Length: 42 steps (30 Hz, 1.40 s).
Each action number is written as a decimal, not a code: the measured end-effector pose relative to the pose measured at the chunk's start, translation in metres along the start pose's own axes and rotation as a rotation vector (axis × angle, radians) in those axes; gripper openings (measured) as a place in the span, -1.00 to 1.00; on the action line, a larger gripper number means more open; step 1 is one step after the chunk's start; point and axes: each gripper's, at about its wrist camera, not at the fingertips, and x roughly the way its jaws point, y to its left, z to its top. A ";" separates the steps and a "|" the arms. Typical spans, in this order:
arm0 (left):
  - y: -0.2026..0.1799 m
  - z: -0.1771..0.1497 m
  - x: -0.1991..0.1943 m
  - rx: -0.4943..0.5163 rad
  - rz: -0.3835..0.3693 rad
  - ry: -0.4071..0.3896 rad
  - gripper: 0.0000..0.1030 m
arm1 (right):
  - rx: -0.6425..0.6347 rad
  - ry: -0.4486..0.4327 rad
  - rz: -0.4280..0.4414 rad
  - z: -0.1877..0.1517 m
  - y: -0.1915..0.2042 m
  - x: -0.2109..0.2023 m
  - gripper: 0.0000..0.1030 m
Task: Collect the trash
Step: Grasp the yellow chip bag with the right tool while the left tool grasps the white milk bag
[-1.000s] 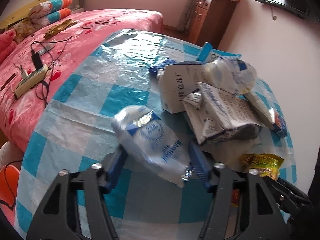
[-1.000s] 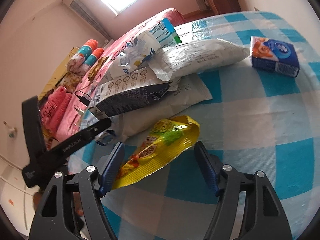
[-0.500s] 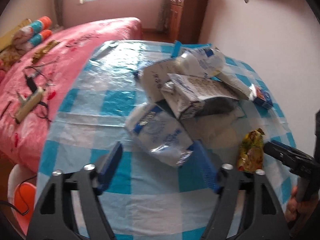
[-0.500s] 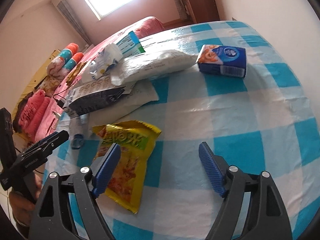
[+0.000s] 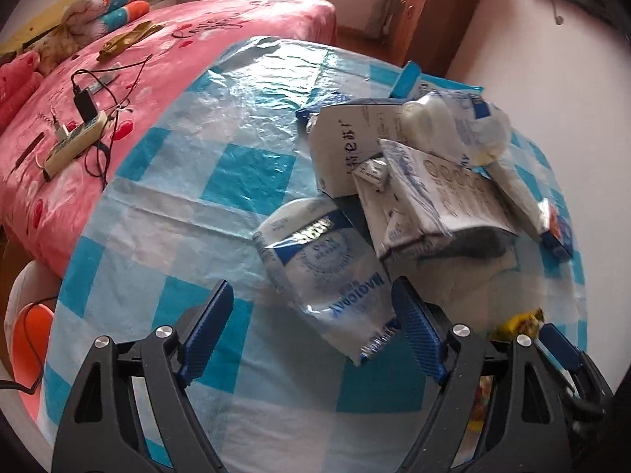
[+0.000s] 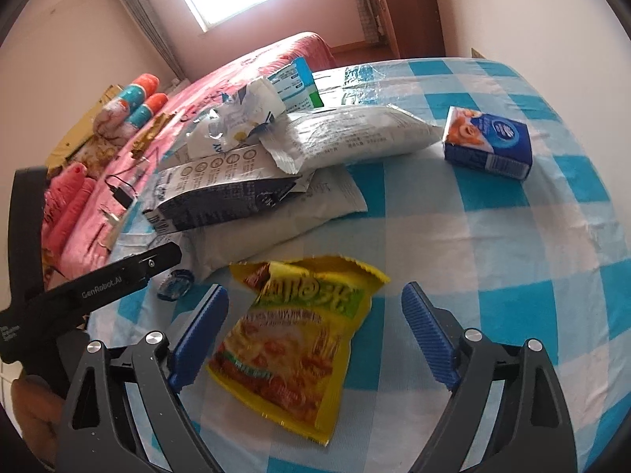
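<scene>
A heap of empty wrappers and cartons [image 5: 414, 165] lies on the blue-and-white checked table [image 5: 244, 173]. A white-and-blue plastic wrapper [image 5: 331, 272] lies at the heap's near side. My left gripper [image 5: 311, 335] is open, its fingers on either side of that wrapper's near end. A yellow snack wrapper [image 6: 299, 339] lies flat on the table. My right gripper [image 6: 315, 335] is open with the yellow wrapper between its fingers. The heap also shows in the right wrist view [image 6: 256, 173].
A blue tissue pack [image 6: 487, 146] lies on the table to the right of the heap. A pink bed [image 5: 79, 90] with a power strip and cables stands left of the table. A wooden cabinet [image 5: 426, 12] stands by the far wall. The left gripper's body [image 6: 90, 287] reaches in beside my right one.
Both grippers pulled back from the table half a second ago and have come close again. The left one is back around the white-and-blue wrapper, the right one around the yellow wrapper, which now lies flat.
</scene>
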 end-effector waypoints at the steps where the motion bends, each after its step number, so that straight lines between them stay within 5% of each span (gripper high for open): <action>1: -0.001 0.001 0.002 0.002 0.006 0.001 0.61 | -0.002 0.005 -0.005 0.001 0.001 0.002 0.72; 5: -0.004 0.006 0.008 0.003 0.017 0.019 0.57 | -0.014 0.006 -0.021 0.003 0.000 0.009 0.72; 9: -0.009 0.006 0.009 0.048 0.038 0.011 0.11 | -0.061 -0.013 -0.046 0.002 0.004 0.008 0.72; 15: -0.002 0.002 0.004 0.072 0.006 -0.009 -0.41 | -0.125 -0.026 -0.064 -0.003 0.010 0.004 0.42; 20: 0.004 -0.005 -0.002 0.102 -0.039 -0.037 -0.45 | -0.138 -0.034 -0.034 -0.007 0.009 0.000 0.13; 33: 0.016 -0.029 -0.032 0.165 -0.129 -0.105 -0.51 | -0.153 -0.047 0.015 -0.019 0.008 -0.011 -0.09; 34: 0.017 -0.032 -0.035 0.169 -0.139 -0.106 -0.51 | -0.152 -0.046 0.018 -0.020 0.008 -0.011 -0.14; 36: 0.019 -0.036 -0.039 0.170 -0.154 -0.110 -0.51 | -0.153 -0.047 0.044 -0.021 0.009 -0.014 -0.60; 42: 0.026 -0.048 -0.052 0.166 -0.176 -0.124 -0.51 | -0.170 -0.038 0.016 -0.023 0.014 -0.018 -0.67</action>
